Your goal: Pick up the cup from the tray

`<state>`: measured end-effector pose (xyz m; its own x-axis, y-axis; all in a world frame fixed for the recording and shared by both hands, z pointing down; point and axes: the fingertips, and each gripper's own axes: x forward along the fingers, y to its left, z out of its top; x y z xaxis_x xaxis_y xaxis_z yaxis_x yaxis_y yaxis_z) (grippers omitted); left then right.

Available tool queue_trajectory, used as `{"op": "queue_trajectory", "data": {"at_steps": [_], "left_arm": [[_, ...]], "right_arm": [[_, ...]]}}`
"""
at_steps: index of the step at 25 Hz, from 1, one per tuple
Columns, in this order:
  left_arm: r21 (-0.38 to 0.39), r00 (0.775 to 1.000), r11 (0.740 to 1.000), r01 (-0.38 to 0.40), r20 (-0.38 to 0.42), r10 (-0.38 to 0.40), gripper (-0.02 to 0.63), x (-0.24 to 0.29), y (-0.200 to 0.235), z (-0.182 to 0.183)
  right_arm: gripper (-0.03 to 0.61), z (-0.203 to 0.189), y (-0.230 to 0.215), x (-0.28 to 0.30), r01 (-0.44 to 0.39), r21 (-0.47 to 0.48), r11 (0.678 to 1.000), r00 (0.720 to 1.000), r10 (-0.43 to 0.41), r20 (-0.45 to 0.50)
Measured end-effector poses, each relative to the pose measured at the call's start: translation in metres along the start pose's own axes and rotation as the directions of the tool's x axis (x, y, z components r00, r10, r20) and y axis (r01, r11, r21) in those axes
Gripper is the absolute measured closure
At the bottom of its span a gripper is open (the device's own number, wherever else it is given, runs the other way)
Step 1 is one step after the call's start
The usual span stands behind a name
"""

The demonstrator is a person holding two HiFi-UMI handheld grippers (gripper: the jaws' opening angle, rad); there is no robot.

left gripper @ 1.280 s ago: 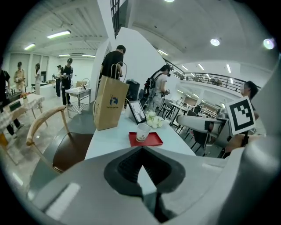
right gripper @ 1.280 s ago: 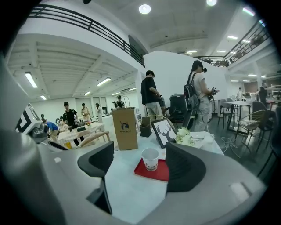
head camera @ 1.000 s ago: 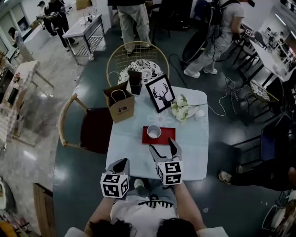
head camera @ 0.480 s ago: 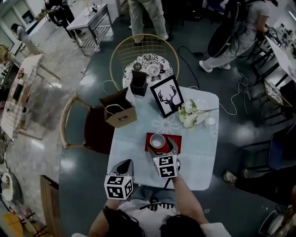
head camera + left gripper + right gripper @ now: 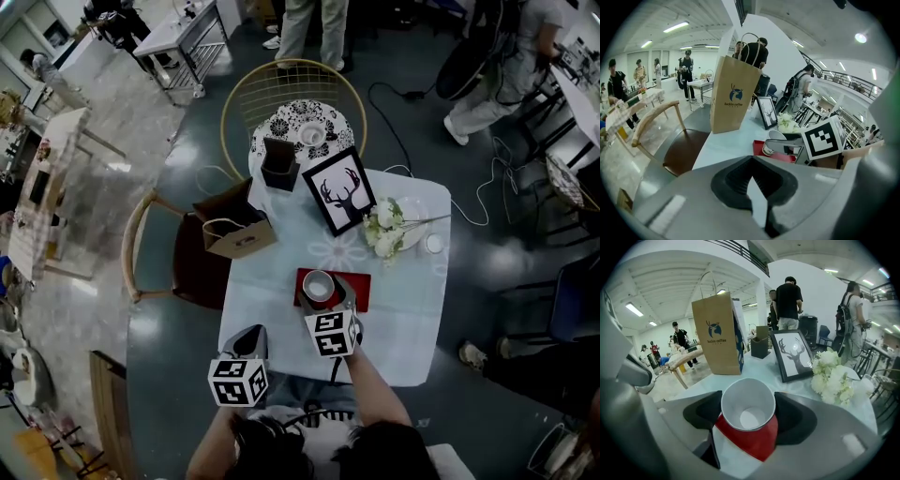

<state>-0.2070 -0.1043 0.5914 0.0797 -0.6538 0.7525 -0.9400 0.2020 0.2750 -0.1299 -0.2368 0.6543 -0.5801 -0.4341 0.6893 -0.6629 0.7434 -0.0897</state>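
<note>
A white paper cup (image 5: 319,286) stands upright on a small red tray (image 5: 362,280) near the middle of the pale table (image 5: 267,305). My right gripper (image 5: 326,296) is open, with one jaw on each side of the cup. In the right gripper view the empty cup (image 5: 748,404) fills the gap between the dark pads (image 5: 704,414), and the red tray (image 5: 751,442) shows beneath it. My left gripper (image 5: 249,337) hovers shut over the table's front edge, left of the tray. From the left gripper (image 5: 751,161) view, the cup (image 5: 774,138) is seen with the right gripper's jaw beside it.
A brown paper bag (image 5: 234,234) stands at the table's left. A framed deer picture (image 5: 339,190), white flowers (image 5: 386,230) and a dark box (image 5: 279,161) sit at the back. A wire chair (image 5: 300,122) and a wooden chair (image 5: 178,253) adjoin the table. People stand beyond.
My right gripper has moved forward over the tray, so its open jaws now straddle the cup. The left gripper has stayed near the front edge.
</note>
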Motion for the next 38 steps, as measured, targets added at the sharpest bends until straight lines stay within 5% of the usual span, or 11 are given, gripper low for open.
{"op": "queue_trajectory", "data": {"at_steps": [9, 15, 20, 26, 38], "left_arm": [[0.036, 0.998, 0.998, 0.056, -0.005, -0.056, 0.614, 0.006, -0.023, -0.004], [0.110, 0.992, 0.986, 0.125, -0.038, -0.121, 0.614, 0.021, -0.050, -0.005], [0.087, 0.986, 0.983, 0.165, -0.029, -0.163, 0.614, 0.030, -0.072, 0.000], [0.145, 0.979, 0.968, 0.203, -0.057, -0.197, 0.614, 0.039, -0.103, 0.000], [0.161, 0.981, 0.968, 0.190, -0.068, -0.182, 0.614, 0.042, -0.120, -0.012]], "right_arm": [[0.208, -0.021, -0.061, -0.065, 0.146, 0.172, 0.974, 0.986, -0.159, 0.059], [0.209, -0.061, -0.126, -0.113, 0.271, 0.346, 0.898, 0.952, -0.303, 0.042], [0.209, -0.086, -0.162, -0.148, 0.356, 0.400, 0.845, 0.917, -0.398, 0.026], [0.209, -0.115, -0.182, -0.163, 0.396, 0.405, 0.824, 0.903, -0.430, -0.006], [0.207, -0.136, -0.181, -0.155, 0.371, 0.392, 0.842, 0.917, -0.398, -0.014]]}}
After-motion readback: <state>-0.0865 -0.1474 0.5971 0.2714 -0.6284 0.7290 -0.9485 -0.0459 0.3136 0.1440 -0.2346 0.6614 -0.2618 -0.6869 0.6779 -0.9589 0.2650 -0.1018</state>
